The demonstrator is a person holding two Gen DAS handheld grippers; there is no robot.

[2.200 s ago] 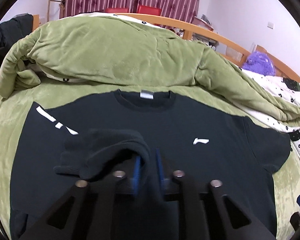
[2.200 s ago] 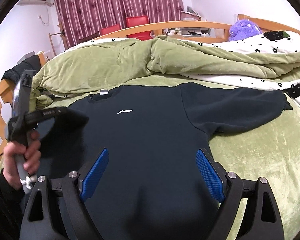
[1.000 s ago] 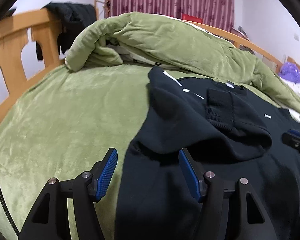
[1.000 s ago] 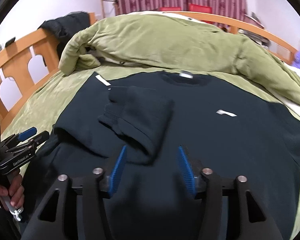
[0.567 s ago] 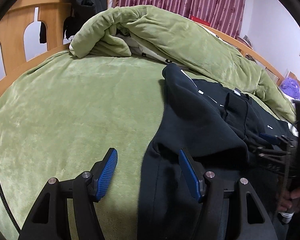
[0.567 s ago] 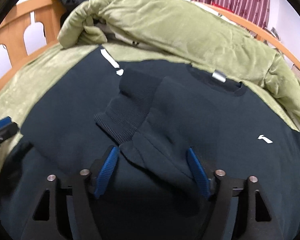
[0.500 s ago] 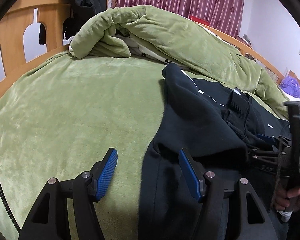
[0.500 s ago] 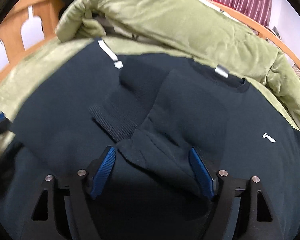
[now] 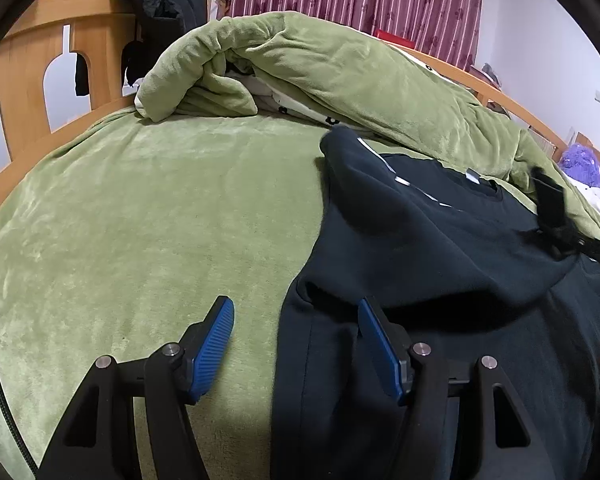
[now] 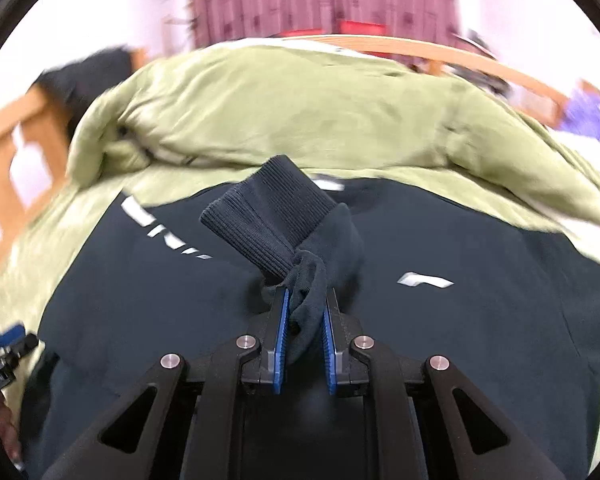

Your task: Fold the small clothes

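Note:
A black sweatshirt (image 9: 452, 280) with white logos lies on the green bed; it also shows in the right wrist view (image 10: 480, 300). Its left sleeve (image 10: 284, 224) is folded in over the chest, ribbed cuff up. My right gripper (image 10: 305, 304) is shut on that sleeve just behind the cuff and holds it lifted above the chest. My left gripper (image 9: 296, 316) is open and empty, low over the sweatshirt's left side edge, one finger over the green sheet, the other over black fabric. The right gripper shows in the left wrist view (image 9: 556, 220).
A bunched green duvet (image 9: 320, 76) lies across the far side of the bed. The wooden bed frame (image 9: 40, 68) with a dark garment hung on it stands at the left. A purple plush toy (image 9: 584, 160) sits far right. Green sheet (image 9: 140, 220) spreads to the left.
My right gripper has closed on the folded sleeve and lifted it off the chest. My left gripper has stayed open at the sweatshirt's left edge.

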